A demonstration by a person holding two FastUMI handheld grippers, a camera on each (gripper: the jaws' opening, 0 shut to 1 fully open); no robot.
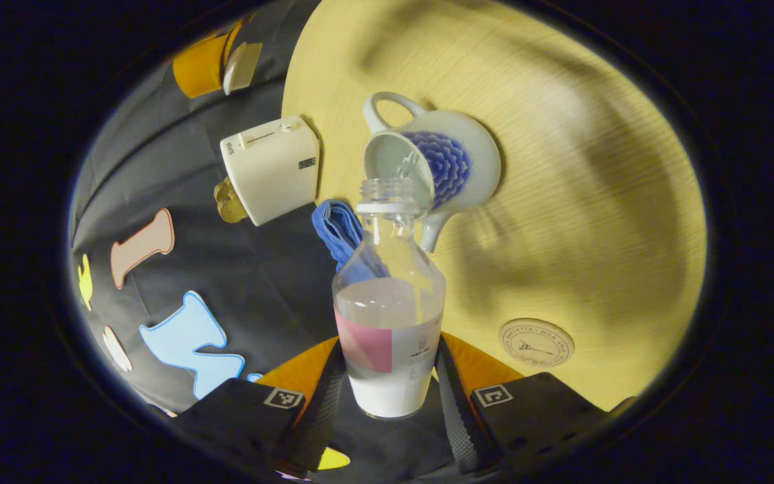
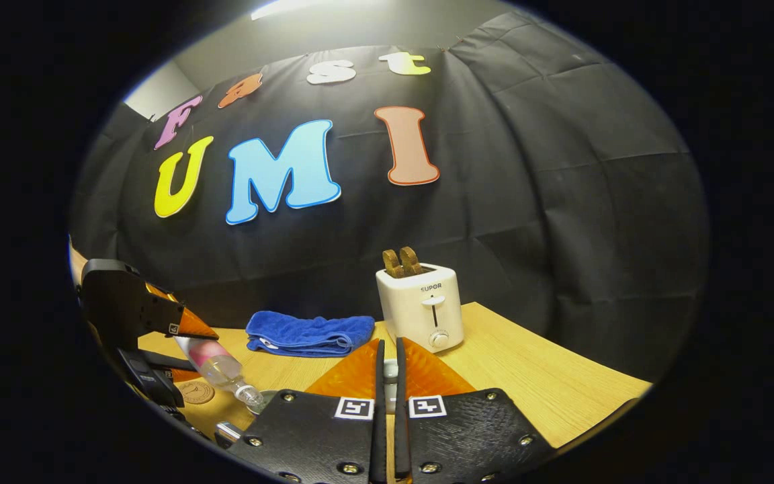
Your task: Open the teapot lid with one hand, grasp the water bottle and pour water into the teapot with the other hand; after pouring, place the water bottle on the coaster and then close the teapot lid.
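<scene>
My left gripper [image 1: 390,346] is shut on a clear water bottle [image 1: 390,302] with a pink and white label, tipped forward. The bottle's open mouth hangs over the opening of the white teapot [image 1: 457,161] with a blue flower pattern, and water runs into it. The round cork coaster [image 1: 536,342] lies bare on the table to the right. In the right gripper view, the left gripper [image 2: 132,316] holds the tilted bottle [image 2: 219,366] at the far left, beside the coaster [image 2: 195,392]. My right gripper [image 2: 388,349] is held up with a small white piece, the teapot lid [image 2: 390,376], pinched between its fingers.
A cream toaster [image 2: 420,309] with toast in its slots stands at the back of the wooden table [image 2: 548,383]. A folded blue cloth [image 2: 310,334] lies left of it. The black booth wall rises close behind them.
</scene>
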